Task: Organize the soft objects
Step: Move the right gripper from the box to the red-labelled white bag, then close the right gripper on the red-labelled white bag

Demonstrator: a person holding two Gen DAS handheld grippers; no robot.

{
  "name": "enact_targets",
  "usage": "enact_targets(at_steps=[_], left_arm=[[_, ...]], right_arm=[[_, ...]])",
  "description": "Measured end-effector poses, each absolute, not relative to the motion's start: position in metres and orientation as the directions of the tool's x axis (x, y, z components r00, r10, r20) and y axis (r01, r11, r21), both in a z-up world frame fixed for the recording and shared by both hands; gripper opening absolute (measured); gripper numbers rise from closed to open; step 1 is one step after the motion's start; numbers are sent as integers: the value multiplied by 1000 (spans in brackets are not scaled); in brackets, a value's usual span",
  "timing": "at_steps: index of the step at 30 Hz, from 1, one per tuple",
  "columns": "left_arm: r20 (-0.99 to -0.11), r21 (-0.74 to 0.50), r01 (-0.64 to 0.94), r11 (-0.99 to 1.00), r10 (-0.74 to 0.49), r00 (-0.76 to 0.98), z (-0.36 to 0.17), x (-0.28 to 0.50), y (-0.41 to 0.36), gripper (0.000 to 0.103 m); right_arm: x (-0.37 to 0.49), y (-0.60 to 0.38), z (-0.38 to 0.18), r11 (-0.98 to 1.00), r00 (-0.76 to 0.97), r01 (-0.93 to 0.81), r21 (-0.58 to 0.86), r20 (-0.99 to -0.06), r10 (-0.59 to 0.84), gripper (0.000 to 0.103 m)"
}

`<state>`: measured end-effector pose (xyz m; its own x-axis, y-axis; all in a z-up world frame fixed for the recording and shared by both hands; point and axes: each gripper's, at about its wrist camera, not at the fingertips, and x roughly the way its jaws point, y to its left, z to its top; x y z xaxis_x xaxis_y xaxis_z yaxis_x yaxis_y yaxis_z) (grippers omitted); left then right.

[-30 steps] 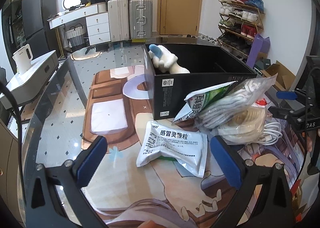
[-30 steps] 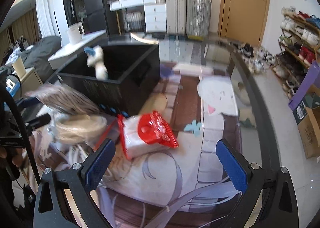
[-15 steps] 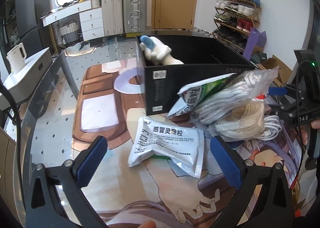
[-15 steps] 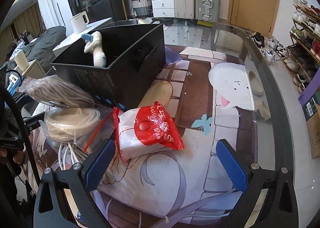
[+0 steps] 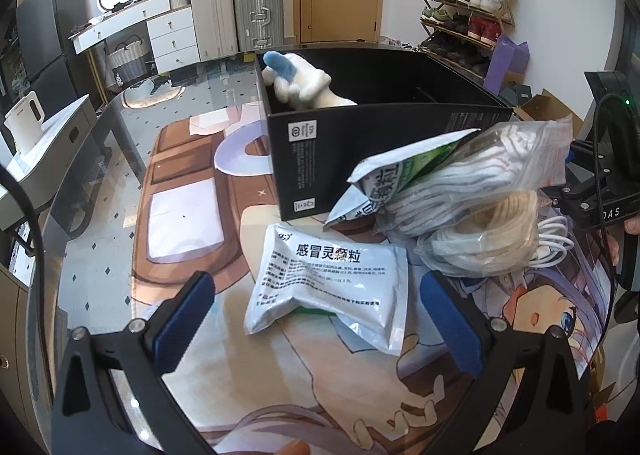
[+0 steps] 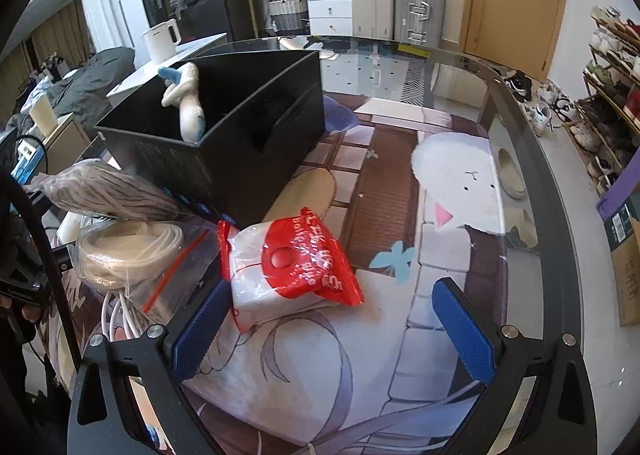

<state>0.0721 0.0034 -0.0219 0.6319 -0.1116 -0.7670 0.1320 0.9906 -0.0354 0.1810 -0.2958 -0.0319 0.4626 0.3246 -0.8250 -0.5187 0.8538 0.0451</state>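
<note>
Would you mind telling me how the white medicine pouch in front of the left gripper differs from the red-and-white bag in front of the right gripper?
The medicine pouch is opaque silvery white with dark printed text; the red-and-white bag is clear plastic with a red printed top. The pouch lies fairly flat; the bag bulges with white contents. Both rest on the table mat outside the black box, ungripped.

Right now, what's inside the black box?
A white plush toy with a blue tip leans in a corner of the black box. The box floor is hidden by its walls, so other contents cannot be ruled out.
</note>
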Motion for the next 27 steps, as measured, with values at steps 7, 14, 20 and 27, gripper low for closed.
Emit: enact_targets(at_steps=[7, 14, 20, 27], left_arm=[[-772, -36, 129, 991, -109, 626, -23, 75, 3, 103], [-774, -58, 122, 991, -122, 621, -24, 77, 9, 103], [-774, -59, 120, 991, -122, 622, -25, 75, 11, 103], [-775, -65, 117, 991, -124, 620, -24, 75, 13, 103]], right_arm=[[183, -285, -33, 832, 457, -553, 42, -820, 344, 98], [183, -284, -33, 819, 437, -570, 65, -820, 370, 78], [172, -287, -31, 807, 434, -585, 83, -809, 397, 59], [159, -294, -25, 807, 457, -585, 86, -787, 415, 49]])
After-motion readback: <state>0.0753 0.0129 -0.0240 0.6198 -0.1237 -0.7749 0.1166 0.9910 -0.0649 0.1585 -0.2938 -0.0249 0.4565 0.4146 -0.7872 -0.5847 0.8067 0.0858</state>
